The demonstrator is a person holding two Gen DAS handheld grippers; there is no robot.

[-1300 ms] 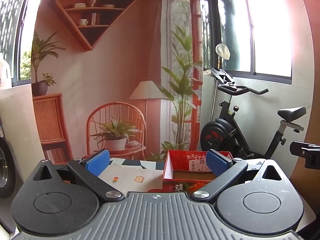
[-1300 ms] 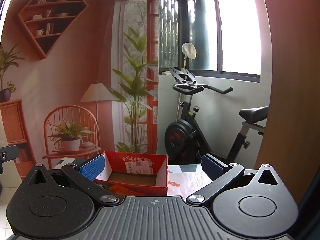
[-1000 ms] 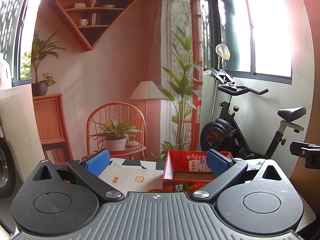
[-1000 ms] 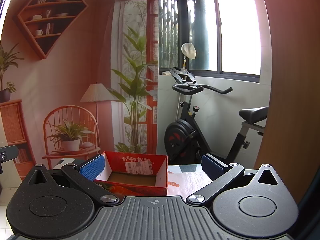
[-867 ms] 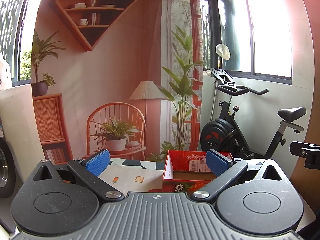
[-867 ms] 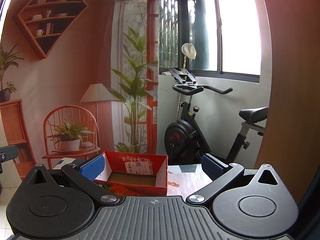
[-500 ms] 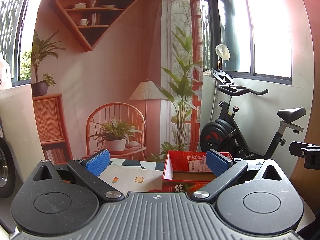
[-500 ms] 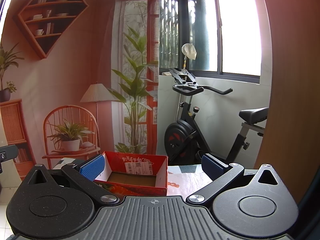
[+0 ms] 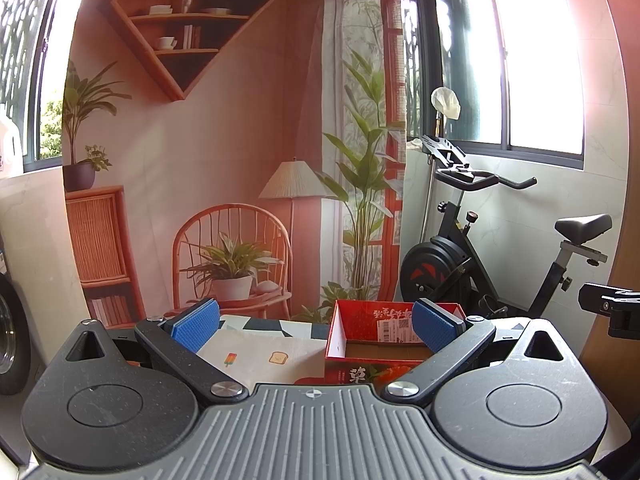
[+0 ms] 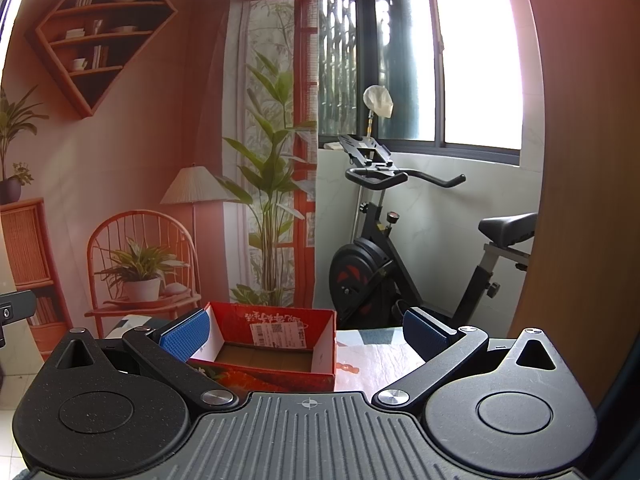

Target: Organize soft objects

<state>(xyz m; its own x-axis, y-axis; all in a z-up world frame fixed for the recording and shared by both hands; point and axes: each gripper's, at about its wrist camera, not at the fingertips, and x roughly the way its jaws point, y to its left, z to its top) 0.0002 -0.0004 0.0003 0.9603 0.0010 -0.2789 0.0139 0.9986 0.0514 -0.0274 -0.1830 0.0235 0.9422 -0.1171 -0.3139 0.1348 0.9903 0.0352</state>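
A red cardboard box (image 9: 352, 354) with a white label stands open-topped on the table; its brown floor looks bare. In the right wrist view the same box (image 10: 280, 376) sits ahead and left of centre. My left gripper (image 9: 316, 326) is open, its blue pads wide apart, held level and short of the box. My right gripper (image 10: 306, 332) is open too, with nothing between its pads. No soft object shows in either view.
A patterned tablecloth (image 9: 260, 354) covers the table. A printed room backdrop (image 9: 200, 160) hangs behind it. An exercise bike (image 10: 400, 264) stands at the right by the window, and a wooden panel (image 10: 580, 200) lines the right edge.
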